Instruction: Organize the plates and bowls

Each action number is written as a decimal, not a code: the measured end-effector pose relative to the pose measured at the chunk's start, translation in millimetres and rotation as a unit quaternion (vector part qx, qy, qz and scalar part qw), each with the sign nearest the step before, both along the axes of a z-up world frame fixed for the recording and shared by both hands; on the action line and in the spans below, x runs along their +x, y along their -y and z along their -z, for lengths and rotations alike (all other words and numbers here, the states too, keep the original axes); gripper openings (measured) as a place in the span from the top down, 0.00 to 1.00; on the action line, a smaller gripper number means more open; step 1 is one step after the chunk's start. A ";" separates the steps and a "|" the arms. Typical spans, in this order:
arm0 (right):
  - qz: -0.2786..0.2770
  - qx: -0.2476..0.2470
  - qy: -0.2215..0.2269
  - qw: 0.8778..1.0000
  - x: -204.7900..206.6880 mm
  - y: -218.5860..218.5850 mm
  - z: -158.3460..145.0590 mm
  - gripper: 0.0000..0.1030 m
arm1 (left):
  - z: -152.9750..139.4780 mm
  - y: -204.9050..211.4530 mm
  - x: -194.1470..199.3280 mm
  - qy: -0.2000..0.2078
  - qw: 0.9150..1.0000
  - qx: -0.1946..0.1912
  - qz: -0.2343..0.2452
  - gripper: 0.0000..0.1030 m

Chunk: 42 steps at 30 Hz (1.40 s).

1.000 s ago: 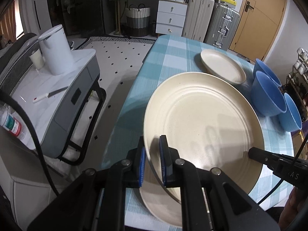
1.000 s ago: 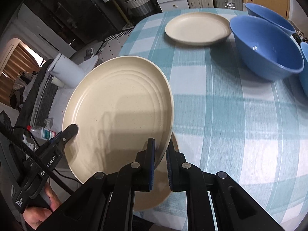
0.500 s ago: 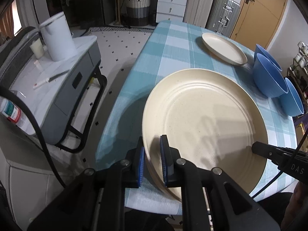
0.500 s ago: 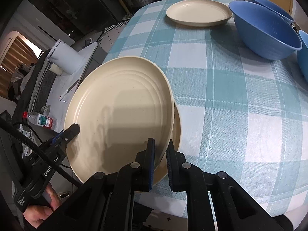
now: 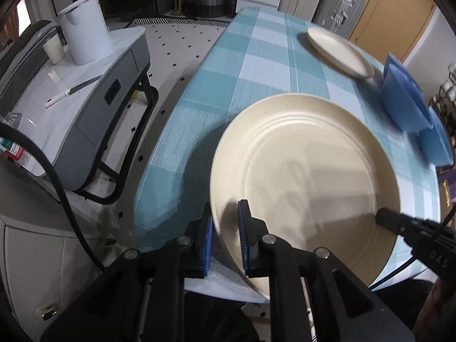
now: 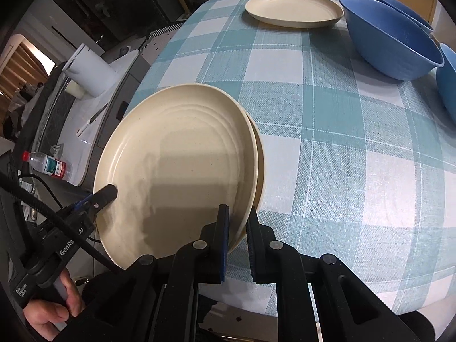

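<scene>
You have the top plate (image 6: pixel 176 165) pinched at opposite rim edges, and it sits almost nested on a second plate (image 6: pixel 260 168) at the near edge of the bench (image 6: pixel 327 131). Your right hand-held gripper (image 6: pixel 237 228) is clamped on the rim. Your left hand-held gripper (image 5: pixel 225 245) straddles the rim, but you can't tell whether its pads press. Still left, I'd judge: the third plate (image 6: pixel 293 7) far across, and the blue bowls (image 6: pixel 390 37) standing unstacked.
</scene>
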State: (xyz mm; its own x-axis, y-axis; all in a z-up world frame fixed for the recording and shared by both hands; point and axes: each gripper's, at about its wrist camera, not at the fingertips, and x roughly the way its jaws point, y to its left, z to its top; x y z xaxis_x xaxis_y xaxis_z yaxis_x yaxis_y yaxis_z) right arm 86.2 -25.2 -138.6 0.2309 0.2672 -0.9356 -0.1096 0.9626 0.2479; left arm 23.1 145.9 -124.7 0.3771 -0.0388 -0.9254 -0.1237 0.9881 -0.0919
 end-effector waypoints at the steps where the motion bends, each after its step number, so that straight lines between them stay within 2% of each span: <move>1: -0.001 -0.003 0.000 1.000 0.2 -0.6 -0.2 0.90 | 0.1 1.0 -0.3 0.001 1.000 0.003 0.001 0.86; 11: -0.007 -0.040 0.010 0.999 -0.2 -5.7 -0.5 0.89 | 4.5 7.0 5.0 -0.011 1.000 0.024 0.010 0.87; 16: -0.017 -0.082 0.018 0.996 0.2 -12.3 -0.9 0.88 | 5.1 6.2 5.4 -0.013 1.000 0.022 0.010 0.89; 21: -0.013 -0.083 0.016 0.996 -0.2 -11.8 -0.9 0.88 | 7.9 4.2 5.3 -0.021 1.000 0.012 0.009 0.89; 29: -0.024 -0.077 -0.019 0.997 1.5 -12.1 9.2 0.86 | 7.7 3.2 5.9 -0.020 1.000 0.006 0.007 0.89; 35: -0.031 -0.070 -0.028 0.997 2.2 -10.7 10.6 0.85 | 8.3 1.1 5.3 -0.021 1.000 0.000 0.006 0.89; 39: -0.025 -0.027 -0.030 0.999 -1.6 -2.2 7.3 0.72 | 7.4 -1.2 5.9 -0.023 1.000 -0.009 0.004 0.89; 42: -0.021 -0.033 -0.005 0.999 -5.9 4.9 1.4 0.64 | 4.4 -7.8 5.2 -0.017 0.999 -0.025 -0.010 0.89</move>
State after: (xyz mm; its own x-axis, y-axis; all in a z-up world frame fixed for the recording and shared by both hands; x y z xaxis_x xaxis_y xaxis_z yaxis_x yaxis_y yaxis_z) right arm 80.3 -30.1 -140.0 0.2106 0.2149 -0.9537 -0.1478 0.9713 0.1862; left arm 28.3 153.6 -129.0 0.3469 -0.0792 -0.9345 -0.1464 0.9796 -0.1374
